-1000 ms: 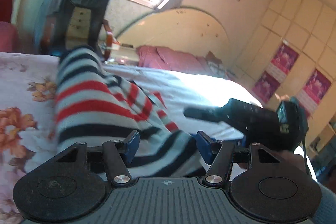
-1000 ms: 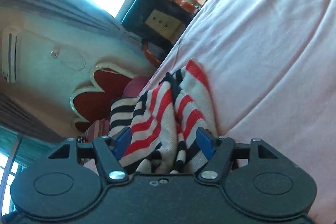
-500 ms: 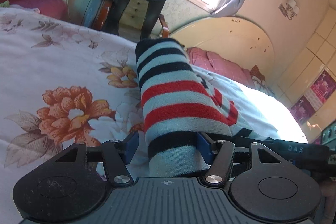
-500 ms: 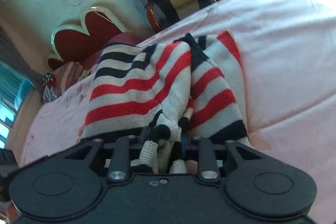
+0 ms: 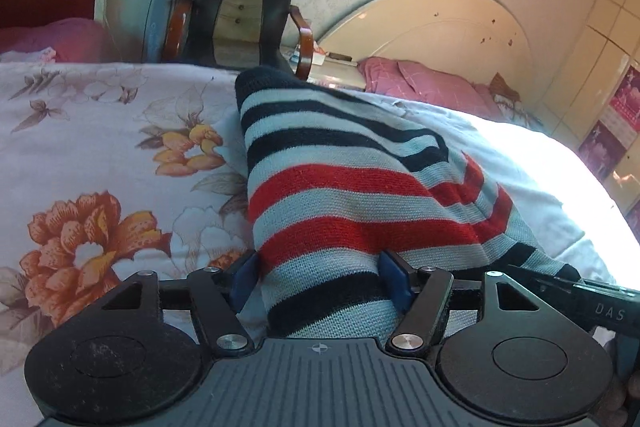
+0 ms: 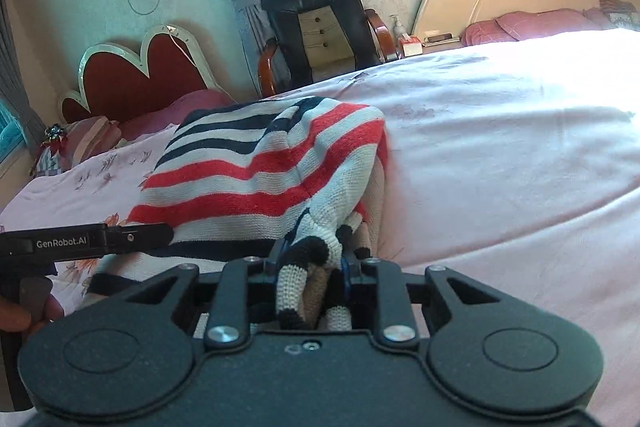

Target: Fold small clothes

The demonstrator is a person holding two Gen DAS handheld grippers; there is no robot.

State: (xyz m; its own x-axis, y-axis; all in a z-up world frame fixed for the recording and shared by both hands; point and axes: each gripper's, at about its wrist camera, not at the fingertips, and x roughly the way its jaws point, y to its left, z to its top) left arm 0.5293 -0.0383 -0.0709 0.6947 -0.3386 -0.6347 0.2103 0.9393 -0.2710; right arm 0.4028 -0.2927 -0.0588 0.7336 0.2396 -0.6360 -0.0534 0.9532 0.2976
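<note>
A striped sweater (image 5: 344,203), knitted in red, dark and pale bands, is bunched on a bed (image 5: 100,155) covered with a flowered sheet. The sweater lies across the middle of the bed, with both grippers at its near edge.

In the left wrist view, the left gripper (image 5: 320,281) is set astride the near end of the sweater. Its jaws stand apart and have just been opening. The cloth lies between the blue pads (image 5: 394,279); the right pad touches the knit, while a gap is visible at the left pad. A firm clamp is not shown. In the right wrist view, the same gripper is seen from the side (image 6: 120,237), with its finger lying level against the lower left edge of the sweater, and part of a hand (image 6: 24,311) is visible beneath it.

In the right wrist view, the right gripper (image 6: 314,265) is clamped on a gathered fold of the sweater (image 6: 256,171). Its jaws are drawn close together, having just been eased slightly, and the bunched cloth is pinched between them and runs back into the gripper body. The fold is raised slightly above the sheet.

Beyond the bed, a dark chair (image 6: 320,27) stands under the window, and a red heart-shaped headboard (image 6: 132,75) stands to its left.
</note>
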